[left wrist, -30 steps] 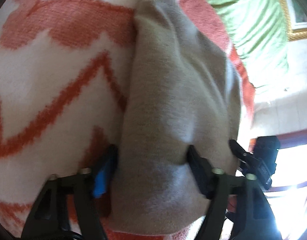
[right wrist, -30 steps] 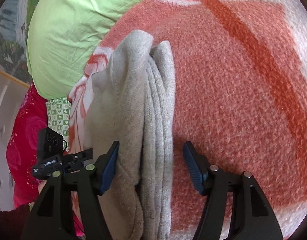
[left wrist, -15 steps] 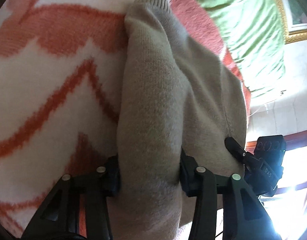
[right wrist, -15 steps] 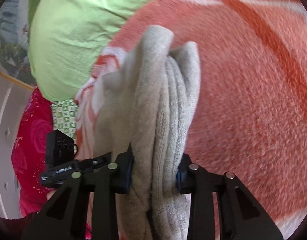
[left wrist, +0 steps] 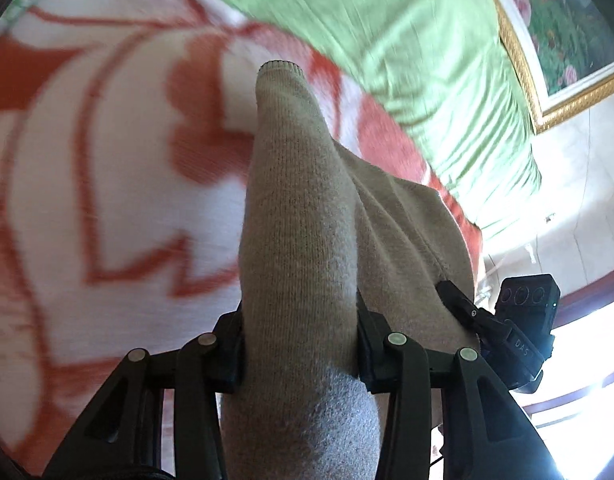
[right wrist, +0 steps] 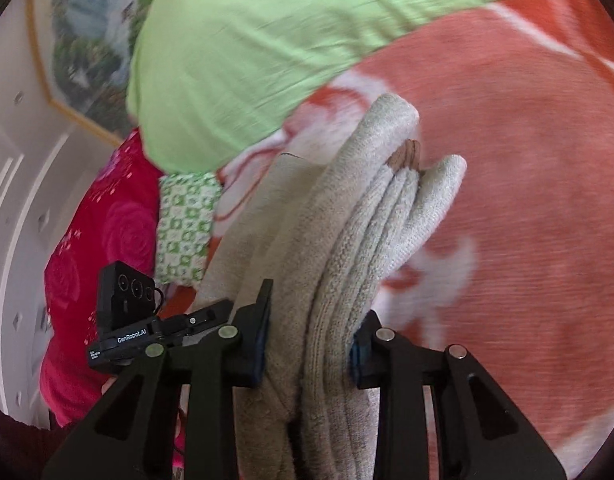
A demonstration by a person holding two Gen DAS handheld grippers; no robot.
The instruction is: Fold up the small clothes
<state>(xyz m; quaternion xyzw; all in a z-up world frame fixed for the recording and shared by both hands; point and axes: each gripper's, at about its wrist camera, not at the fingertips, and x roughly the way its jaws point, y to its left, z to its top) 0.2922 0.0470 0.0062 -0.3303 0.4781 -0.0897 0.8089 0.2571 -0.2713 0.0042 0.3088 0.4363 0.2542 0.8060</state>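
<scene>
Both grippers have closed since the earlier frames, where their jaws stood apart on either side of the cloth, and the blanket pattern has shifted and blurred behind them, which suggests a lift or carry.

Left gripper (left wrist: 299,344): jaws clamped on the beige knit garment (left wrist: 299,240), which bulges out on both sides of the pinch. Beyond the jaws, one tube-like part of the garment runs away to a ribbed cuff (left wrist: 281,67) at the far end. A wider panel spreads to the right, where the other gripper takes hold of it.

Right gripper (right wrist: 311,340): jaws clamped on a stack of several layers of the same garment (right wrist: 371,240). Beyond the jaws, the folded edges fan out toward the far right, with a small brown tag (right wrist: 407,154) showing between layers.

The garment appears to hang between the two grippers above the orange-and-white blanket (left wrist: 87,200). Whether any part touches the blanket cannot be determined. A green pillow (right wrist: 267,40) lies at the far side, with pink floral bedding (right wrist: 87,248) at the left.

Step in hand, as judged: carrying a partly folded garment over for a further fold. The next move calls for both grippers to travel together and keep the layers aligned, then lower the held edge onto the rest before the jaws release.
</scene>
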